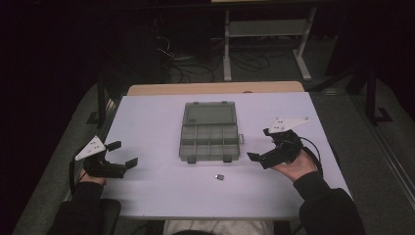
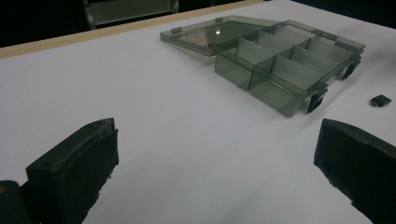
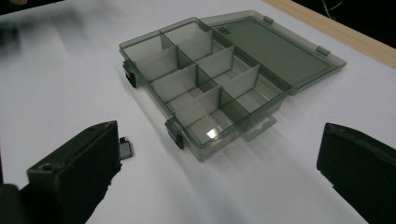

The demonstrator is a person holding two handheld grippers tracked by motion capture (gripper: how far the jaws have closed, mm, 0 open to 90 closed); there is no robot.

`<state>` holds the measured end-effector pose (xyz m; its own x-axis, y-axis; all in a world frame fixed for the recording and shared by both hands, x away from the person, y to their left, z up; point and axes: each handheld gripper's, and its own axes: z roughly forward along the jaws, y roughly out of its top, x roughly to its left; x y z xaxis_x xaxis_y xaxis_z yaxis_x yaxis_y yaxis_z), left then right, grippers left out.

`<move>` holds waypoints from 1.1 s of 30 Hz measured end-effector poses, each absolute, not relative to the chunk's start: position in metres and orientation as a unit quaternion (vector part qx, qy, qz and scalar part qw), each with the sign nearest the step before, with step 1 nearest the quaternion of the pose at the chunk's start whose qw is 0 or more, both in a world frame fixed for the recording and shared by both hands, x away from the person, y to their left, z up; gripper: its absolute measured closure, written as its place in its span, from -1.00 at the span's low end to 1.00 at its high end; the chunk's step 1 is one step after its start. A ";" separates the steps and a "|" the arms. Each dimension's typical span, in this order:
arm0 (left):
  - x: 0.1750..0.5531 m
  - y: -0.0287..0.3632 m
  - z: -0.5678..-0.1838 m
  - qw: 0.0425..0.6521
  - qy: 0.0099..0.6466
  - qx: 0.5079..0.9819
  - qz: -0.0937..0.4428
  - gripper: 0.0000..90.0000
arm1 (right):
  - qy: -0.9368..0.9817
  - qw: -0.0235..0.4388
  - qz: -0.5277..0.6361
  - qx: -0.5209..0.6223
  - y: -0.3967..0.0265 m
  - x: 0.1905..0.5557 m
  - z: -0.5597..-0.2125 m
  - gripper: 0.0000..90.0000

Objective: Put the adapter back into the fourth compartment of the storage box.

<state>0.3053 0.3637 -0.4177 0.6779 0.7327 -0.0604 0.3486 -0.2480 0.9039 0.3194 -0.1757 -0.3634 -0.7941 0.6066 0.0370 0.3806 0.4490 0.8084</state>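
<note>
Item: small dark rectangular chip (image 1: 220, 176), lying just before the open smoke-grey plastic compartment box (image 1: 209, 142).
Both grippers' jaws stand apart, empty; you lower the right gripper (image 1: 260, 145) squarely over the chip.

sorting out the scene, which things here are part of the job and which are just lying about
Part of the job:
- box, lid open, compartments look empty
- small dark part on the table, in front of the box
- left claw, open
- right claw, open

Just lying about:
- table
- cables on the floor behind
- white frame behind
</note>
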 end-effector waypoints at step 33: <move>0.305 0.363 -0.418 0.503 0.352 0.766 0.191 -1.00 | 0.874 0.094 0.413 0.239 -0.126 0.328 -0.366 -1.00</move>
